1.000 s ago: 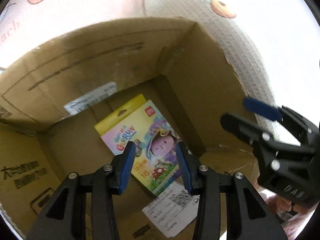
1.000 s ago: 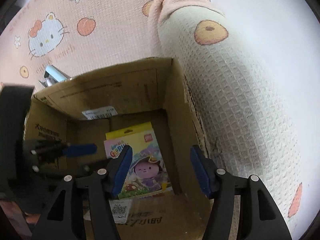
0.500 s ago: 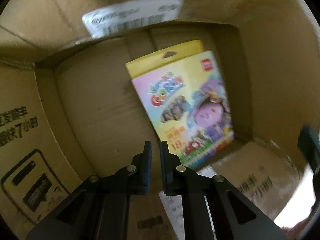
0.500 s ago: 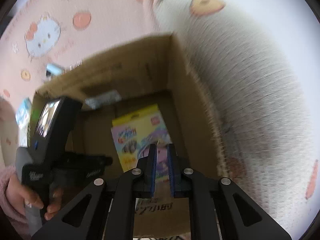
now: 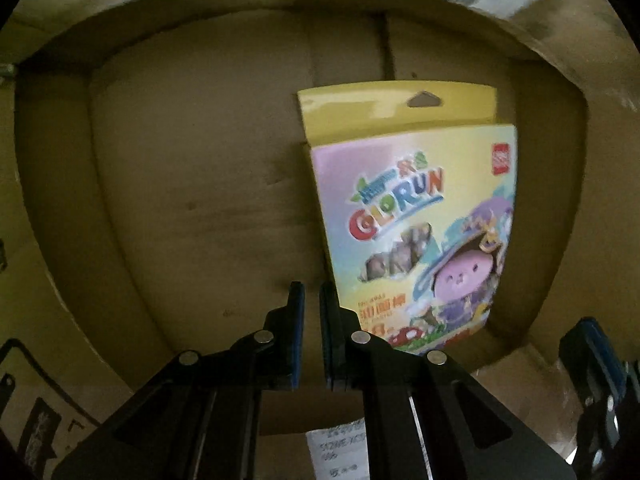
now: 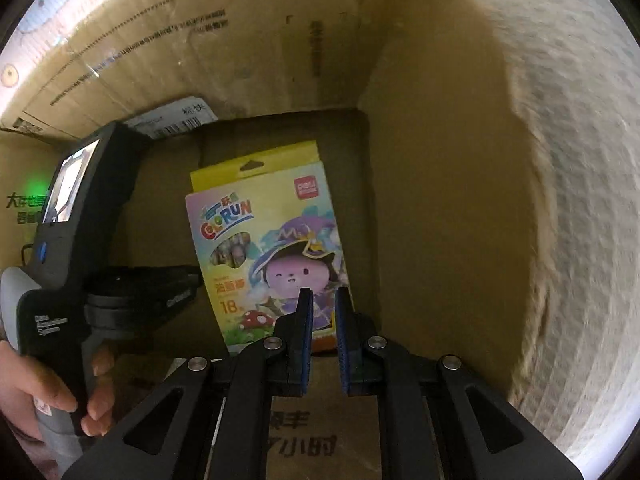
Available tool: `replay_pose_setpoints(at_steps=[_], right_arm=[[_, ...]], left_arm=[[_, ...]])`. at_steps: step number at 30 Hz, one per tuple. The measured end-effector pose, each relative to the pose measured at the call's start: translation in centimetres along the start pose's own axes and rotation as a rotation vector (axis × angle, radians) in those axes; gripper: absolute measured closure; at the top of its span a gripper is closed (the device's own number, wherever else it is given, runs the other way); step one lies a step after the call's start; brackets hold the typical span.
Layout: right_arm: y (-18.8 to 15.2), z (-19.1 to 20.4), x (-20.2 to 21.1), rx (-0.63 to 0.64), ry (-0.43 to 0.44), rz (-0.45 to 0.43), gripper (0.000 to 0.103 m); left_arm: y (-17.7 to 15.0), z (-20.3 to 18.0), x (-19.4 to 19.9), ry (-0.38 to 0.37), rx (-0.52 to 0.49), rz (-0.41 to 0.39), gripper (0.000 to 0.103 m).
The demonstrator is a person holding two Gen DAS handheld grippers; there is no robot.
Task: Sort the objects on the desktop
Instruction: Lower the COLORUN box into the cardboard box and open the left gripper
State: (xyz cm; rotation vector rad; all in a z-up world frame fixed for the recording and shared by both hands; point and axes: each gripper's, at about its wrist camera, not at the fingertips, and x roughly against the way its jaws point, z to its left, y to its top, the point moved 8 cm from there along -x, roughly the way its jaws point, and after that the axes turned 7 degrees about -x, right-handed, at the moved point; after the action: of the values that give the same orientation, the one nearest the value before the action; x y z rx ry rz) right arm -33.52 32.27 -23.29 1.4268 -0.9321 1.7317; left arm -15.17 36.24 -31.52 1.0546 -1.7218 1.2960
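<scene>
A colourful crayon box (image 5: 416, 216) with a yellow hang tab lies flat on the floor of an open cardboard carton (image 5: 192, 184). It also shows in the right wrist view (image 6: 272, 248). My left gripper (image 5: 311, 300) is shut and empty, deep inside the carton just left of the crayon box. My right gripper (image 6: 320, 300) is shut and empty, above the lower right part of the box. The left gripper's body (image 6: 76, 216) and the hand holding it show at the left of the right wrist view.
The carton's brown walls (image 6: 440, 168) close in on all sides. A white shipping label (image 6: 172, 120) is stuck on the far wall and another (image 5: 340, 452) on the near flap. A cream waffle cloth (image 6: 568, 200) lies outside on the right.
Both grippers have closed from open, with nothing between the fingers. Both have moved down into the carton, the left one deepest, so the crayon box looks larger.
</scene>
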Motion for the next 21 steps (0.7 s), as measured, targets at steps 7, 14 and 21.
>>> replay_pose_setpoints(at_steps=[7, 14, 21], right_arm=[[0.7, -0.3, 0.4, 0.012, -0.008, -0.006, 0.095], [0.0, 0.0, 0.2, 0.019, -0.009, -0.007, 0.095], [-0.2, -0.3, 0.6, 0.008, -0.032, 0.004, 0.092]], left_arm=[[0.8, -1.2, -0.1, -0.110, 0.009, 0.024, 0.095], [-0.4, -1.7, -1.0, -0.133, -0.040, 0.062, 0.097], [-1.5, -1.1, 4.8, -0.167, -0.110, -0.142, 0.046]])
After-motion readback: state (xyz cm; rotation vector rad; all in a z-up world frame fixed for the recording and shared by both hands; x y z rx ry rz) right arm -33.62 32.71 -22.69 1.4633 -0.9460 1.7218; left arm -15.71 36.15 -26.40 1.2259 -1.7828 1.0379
